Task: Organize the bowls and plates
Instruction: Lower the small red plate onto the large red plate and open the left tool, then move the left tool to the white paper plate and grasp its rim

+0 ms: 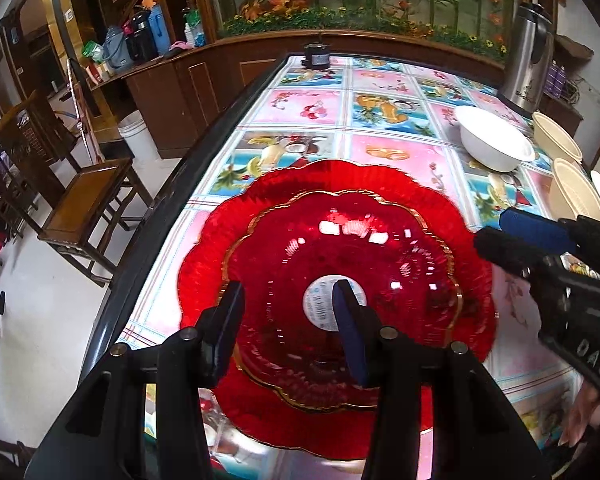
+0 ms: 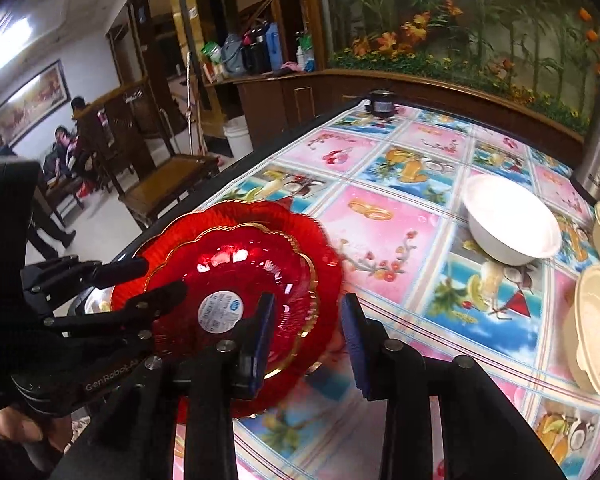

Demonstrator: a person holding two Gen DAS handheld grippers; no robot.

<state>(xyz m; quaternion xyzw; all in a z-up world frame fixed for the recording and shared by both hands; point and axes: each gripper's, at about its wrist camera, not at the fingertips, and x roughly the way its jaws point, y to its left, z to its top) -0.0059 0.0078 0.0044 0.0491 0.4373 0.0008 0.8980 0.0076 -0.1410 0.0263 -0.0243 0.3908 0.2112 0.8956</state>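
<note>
A small red scalloped plate [image 1: 340,264] with a gold rim and a round white label lies stacked on a larger red plate [image 1: 476,300] near the table's left edge; the stack also shows in the right wrist view [image 2: 236,280]. My left gripper [image 1: 290,312] is open just above the small plate, holding nothing. My right gripper [image 2: 306,320] is open and empty at the stack's right rim; it shows in the left wrist view [image 1: 500,232]. A white bowl [image 2: 508,220] stands further back. Two cream bowls [image 2: 596,320] sit at the right.
The table [image 1: 380,80] has a colourful fruit-print cloth. A steel thermos jug [image 1: 528,56] stands at the far right corner and a small black device [image 1: 316,56] at the far edge. A wooden chair [image 1: 80,200] and a white bucket [image 1: 136,132] stand left of the table.
</note>
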